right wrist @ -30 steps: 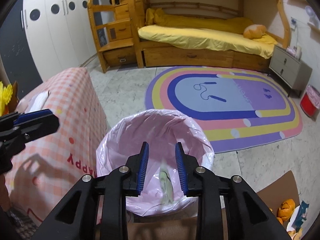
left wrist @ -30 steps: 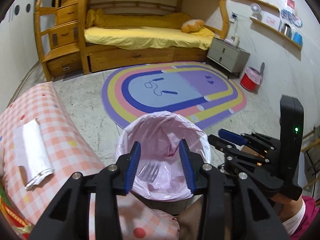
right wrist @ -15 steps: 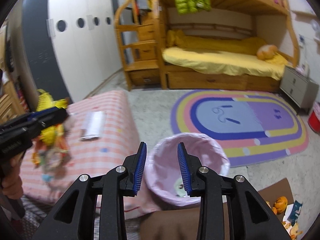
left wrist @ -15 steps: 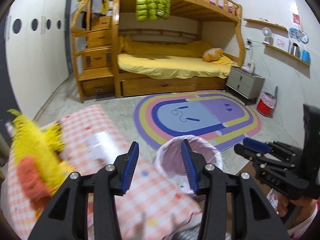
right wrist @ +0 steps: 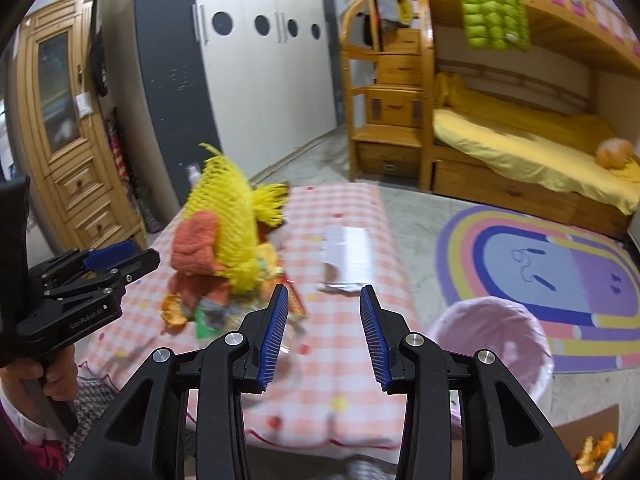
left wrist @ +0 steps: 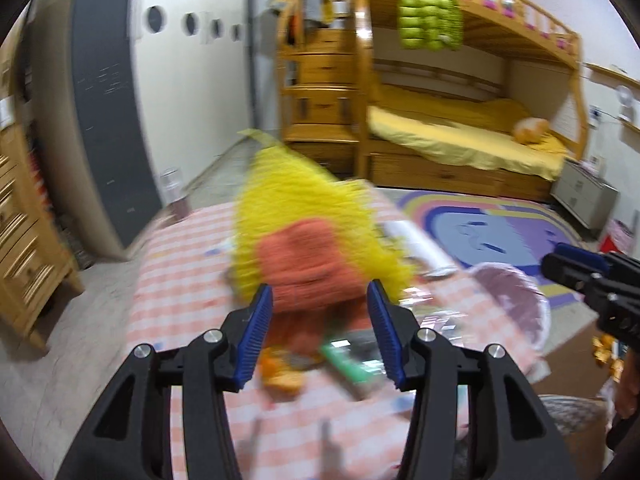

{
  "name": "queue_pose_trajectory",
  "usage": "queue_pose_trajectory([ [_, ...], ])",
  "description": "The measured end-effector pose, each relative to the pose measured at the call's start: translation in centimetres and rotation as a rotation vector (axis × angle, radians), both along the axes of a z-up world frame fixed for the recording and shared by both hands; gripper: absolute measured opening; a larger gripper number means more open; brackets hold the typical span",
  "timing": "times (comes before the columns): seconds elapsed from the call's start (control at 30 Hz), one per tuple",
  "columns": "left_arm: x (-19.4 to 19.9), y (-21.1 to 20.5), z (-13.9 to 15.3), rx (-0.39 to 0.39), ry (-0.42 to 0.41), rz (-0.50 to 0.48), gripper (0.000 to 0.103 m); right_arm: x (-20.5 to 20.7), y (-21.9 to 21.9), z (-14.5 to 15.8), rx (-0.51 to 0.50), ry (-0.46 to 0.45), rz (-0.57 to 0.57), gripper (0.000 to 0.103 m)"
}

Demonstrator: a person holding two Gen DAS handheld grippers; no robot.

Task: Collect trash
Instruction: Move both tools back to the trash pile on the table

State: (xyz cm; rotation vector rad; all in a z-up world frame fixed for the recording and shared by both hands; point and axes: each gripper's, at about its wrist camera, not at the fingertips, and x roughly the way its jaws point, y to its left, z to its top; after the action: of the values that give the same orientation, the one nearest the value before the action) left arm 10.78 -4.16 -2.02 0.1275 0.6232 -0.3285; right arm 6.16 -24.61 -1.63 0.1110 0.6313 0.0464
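1. The left gripper [left wrist: 320, 330] hovers over the checked surface [right wrist: 352, 208], its fingers [left wrist: 256, 334] spreading, nothing between them.
2. The right gripper [right wrist: 324, 330] likewise widens empty.
3. Yellow foam netting [right wrist: 232, 220], orange peel [right wrist: 174, 312] and a white wrapper [right wrist: 346, 248] lie on the surface.
4. The pink-lined bin [right wrist: 492, 344] stands beside the surface.

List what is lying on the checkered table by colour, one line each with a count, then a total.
Yellow: 1, the mesh net
Orange: 2, the knitted cloth and the peel
Green: 1, the wrapper
White: 1, the folded paper
Total: 5 on the checkered table; blurred scraps in the pile are uncounted.
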Motion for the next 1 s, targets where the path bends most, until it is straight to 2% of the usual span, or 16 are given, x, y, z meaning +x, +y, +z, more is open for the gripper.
queue_pose_trajectory([
  [0.17, 1.1, 3.1, -1.4, -0.035, 0.028, 0.059, 0.049, 2.3, 1.0, -1.3, 0.009, -0.013, -0.017, 0.045],
  [0.3, 1.3, 4.8, -2.9, -0.045, 0.056, 0.061, 0.052, 3.1, 1.1, -2.8, 0.027, -0.022, -0.055, 0.045],
  [0.53, 1.7, 2.7, -3.1, -0.043, 0.041, 0.032, 0.066, 3.9, 1.4, -3.1, 0.008, -0.003, -0.061, 0.049],
  [0.67, 2.8, 1.3, -2.2, -0.051, 0.028, 0.016, 0.065, 3.8, 1.2, -3.2, 0.009, 0.001, -0.062, 0.049],
  [0.77, 3.8, 0.2, -1.5, -0.068, 0.022, 0.004, 0.057, 3.8, 1.1, -3.3, 0.016, 0.004, -0.069, 0.049],
  [1.0, 6.7, -1.7, -1.2, -0.090, 0.061, -0.001, 0.057, 3.9, 1.1, -3.4, 0.010, 0.009, -0.066, 0.050],
])
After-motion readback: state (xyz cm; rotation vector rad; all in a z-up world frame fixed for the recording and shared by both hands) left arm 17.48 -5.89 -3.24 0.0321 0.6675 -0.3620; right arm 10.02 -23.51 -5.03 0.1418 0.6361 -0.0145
